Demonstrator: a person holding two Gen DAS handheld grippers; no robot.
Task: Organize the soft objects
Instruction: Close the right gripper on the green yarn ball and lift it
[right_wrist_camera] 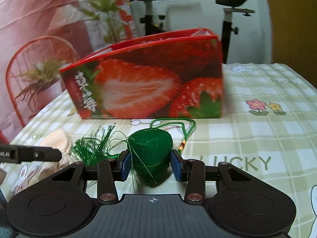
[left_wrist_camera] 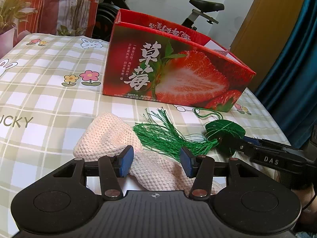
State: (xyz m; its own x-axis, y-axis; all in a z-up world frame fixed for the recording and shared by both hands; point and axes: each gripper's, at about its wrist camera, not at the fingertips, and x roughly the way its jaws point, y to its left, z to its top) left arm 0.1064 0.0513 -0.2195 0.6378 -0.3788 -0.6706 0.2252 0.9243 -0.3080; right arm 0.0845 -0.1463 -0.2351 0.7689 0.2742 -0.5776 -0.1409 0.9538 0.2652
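Observation:
A green thread-wrapped zongzi ornament (right_wrist_camera: 151, 154) with a tassel (right_wrist_camera: 93, 148) and cord loop (right_wrist_camera: 178, 125) lies on the checked cloth. My right gripper (right_wrist_camera: 151, 165) has its jaws on both sides of the ornament, pads touching it. In the left wrist view the ornament (left_wrist_camera: 224, 132) sits right of a pink knitted cloth (left_wrist_camera: 111, 136), with the right gripper's fingers (left_wrist_camera: 247, 148) on it. My left gripper (left_wrist_camera: 156, 161) is open, its jaws astride the pink cloth. A red strawberry box (left_wrist_camera: 178, 69) stands open behind.
The checked tablecloth (left_wrist_camera: 39, 99) covers the table; its right edge is near a blue curtain (left_wrist_camera: 293, 59). An exercise bike (right_wrist_camera: 227, 19) stands behind the table. A red wire chair (right_wrist_camera: 15, 75) and patterned fabric are at the left.

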